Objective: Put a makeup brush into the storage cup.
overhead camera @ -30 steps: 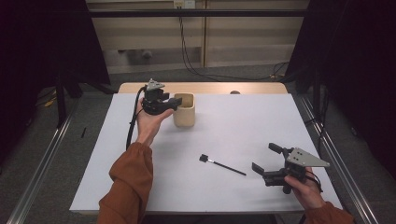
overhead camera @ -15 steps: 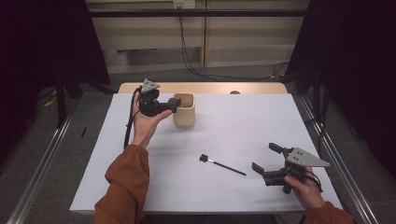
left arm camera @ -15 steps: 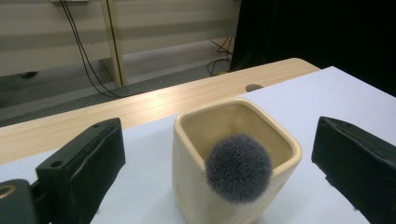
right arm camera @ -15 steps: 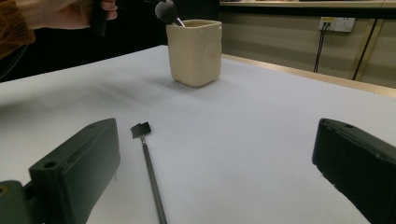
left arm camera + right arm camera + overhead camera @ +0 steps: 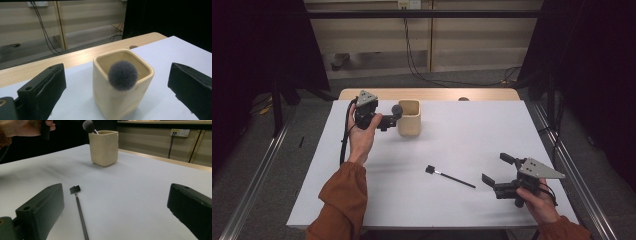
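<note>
A cream square cup [image 5: 408,119] [image 5: 120,100] [image 5: 103,147] stands at the back left of the white sheet. A brush with a fluffy grey head [image 5: 397,109] [image 5: 122,75] [image 5: 88,125] leans out of it toward my left gripper [image 5: 388,120] [image 5: 117,75]. That gripper sits just left of the cup; its jaws have just been opening and now stand wide, touching nothing. A thin black brush [image 5: 451,177] [image 5: 80,210] lies flat on the sheet. My right gripper [image 5: 495,168] [image 5: 115,200] rests open to the right of it, pointing at it.
The white sheet [image 5: 472,135] covers the table, with a wooden strip [image 5: 437,94] bare along the back edge. Metal rails [image 5: 572,170] run down both sides of the table, and cables [image 5: 422,70] hang behind it.
My left gripper has opened and drawn back to the left, away from the cup. The fluffy brush stays leaning in the cup. The right gripper has not moved.
</note>
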Tool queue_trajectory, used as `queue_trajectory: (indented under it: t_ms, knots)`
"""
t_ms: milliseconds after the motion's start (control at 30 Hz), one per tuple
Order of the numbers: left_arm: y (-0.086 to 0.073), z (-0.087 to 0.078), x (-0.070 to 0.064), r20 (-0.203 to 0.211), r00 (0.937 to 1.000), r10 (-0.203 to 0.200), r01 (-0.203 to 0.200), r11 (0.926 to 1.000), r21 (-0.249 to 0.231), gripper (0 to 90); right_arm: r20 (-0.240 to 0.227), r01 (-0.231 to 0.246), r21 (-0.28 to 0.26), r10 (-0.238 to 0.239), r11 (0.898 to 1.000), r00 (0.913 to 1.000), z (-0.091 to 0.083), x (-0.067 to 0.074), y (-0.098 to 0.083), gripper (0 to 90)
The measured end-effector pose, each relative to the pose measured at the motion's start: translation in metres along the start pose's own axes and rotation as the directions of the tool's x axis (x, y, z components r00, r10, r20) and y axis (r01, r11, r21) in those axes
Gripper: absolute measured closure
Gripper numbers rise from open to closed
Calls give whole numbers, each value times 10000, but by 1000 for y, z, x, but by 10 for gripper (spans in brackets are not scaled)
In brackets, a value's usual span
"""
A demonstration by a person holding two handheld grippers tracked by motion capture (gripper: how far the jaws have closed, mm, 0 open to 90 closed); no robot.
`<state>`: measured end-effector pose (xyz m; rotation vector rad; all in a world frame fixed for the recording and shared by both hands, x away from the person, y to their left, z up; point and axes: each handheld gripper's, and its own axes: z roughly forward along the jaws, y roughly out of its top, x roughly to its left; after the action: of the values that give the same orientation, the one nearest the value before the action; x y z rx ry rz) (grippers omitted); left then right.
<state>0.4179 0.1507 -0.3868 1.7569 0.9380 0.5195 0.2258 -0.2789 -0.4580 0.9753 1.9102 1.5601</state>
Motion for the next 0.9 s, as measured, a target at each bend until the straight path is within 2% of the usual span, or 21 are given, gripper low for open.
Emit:
queue_trajectory:
  t_ms: [100,200,300,467,600,800,900]
  knots:
    - [-2,-4,0,-43,10000,30,-30,10000,64,20,9,42,9,-42,10000,10000,0,0,0,4]
    - [-5,-8,1,-38,9995,-329,329,9995,-15,21,25,32,10,-32,10000,10000,1,0,0,4]
    - [-6,-13,2,-111,9998,-150,150,9999,-21,23,55,24,18,-24,10000,10000,1,0,0,5]
    - [-8,-28,1,-141,9999,37,-41,9996,-290,29,90,22,4,-22,10000,10000,3,1,1,5]
    - [-13,-38,3,-280,9996,12,-24,9990,-439,29,95,81,68,-82,9999,9999,2,2,1,5]
    - [-20,-50,5,-228,9996,-187,171,9977,-660,29,174,29,18,-29,10000,9998,1,1,1,5]
    - [-23,-59,3,-228,9997,68,-83,9979,-650,29,198,7,3,-7,10000,9998,-1,1,0,5]
